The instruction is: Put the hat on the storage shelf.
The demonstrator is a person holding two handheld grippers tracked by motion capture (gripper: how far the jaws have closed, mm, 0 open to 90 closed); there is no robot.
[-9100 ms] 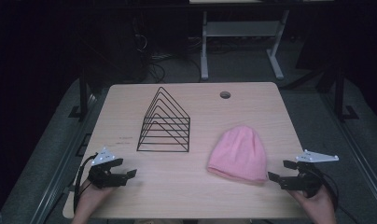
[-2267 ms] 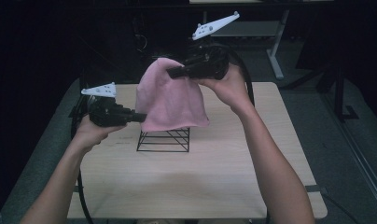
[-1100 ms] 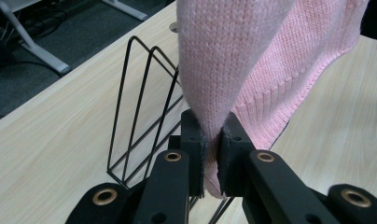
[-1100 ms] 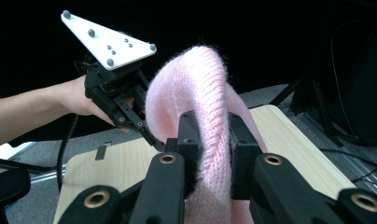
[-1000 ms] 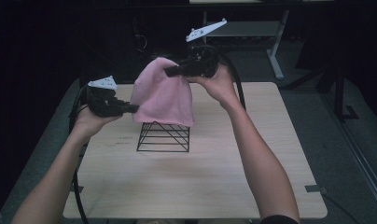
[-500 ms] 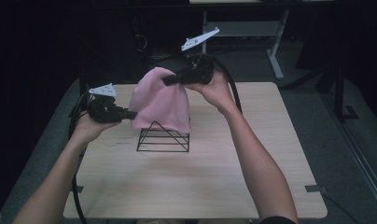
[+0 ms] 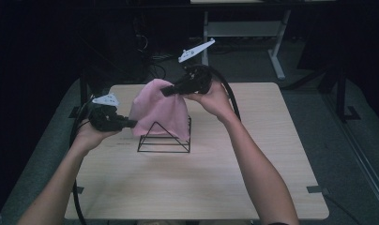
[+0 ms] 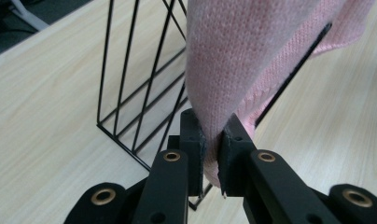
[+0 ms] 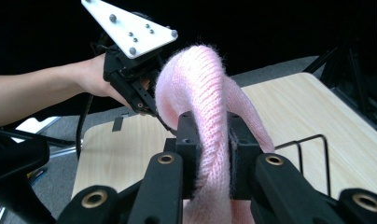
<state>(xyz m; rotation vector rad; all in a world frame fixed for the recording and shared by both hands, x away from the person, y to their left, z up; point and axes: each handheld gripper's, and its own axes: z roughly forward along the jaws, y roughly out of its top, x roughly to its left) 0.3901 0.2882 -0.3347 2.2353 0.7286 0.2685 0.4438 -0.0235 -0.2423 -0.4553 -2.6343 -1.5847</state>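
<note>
Table: pale wood, dark room, desk frame at 1 o'clock | count: one rack, one hat, two grippers | left gripper at 9 o'clock pinched hat's edge | hat draped over rack top, centre | right gripper at 12 o'clock pinched hat's edge.

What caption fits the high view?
Two hand-held grippers hold a pink knitted hat over a black wire rack.

No legible text or labels
</note>
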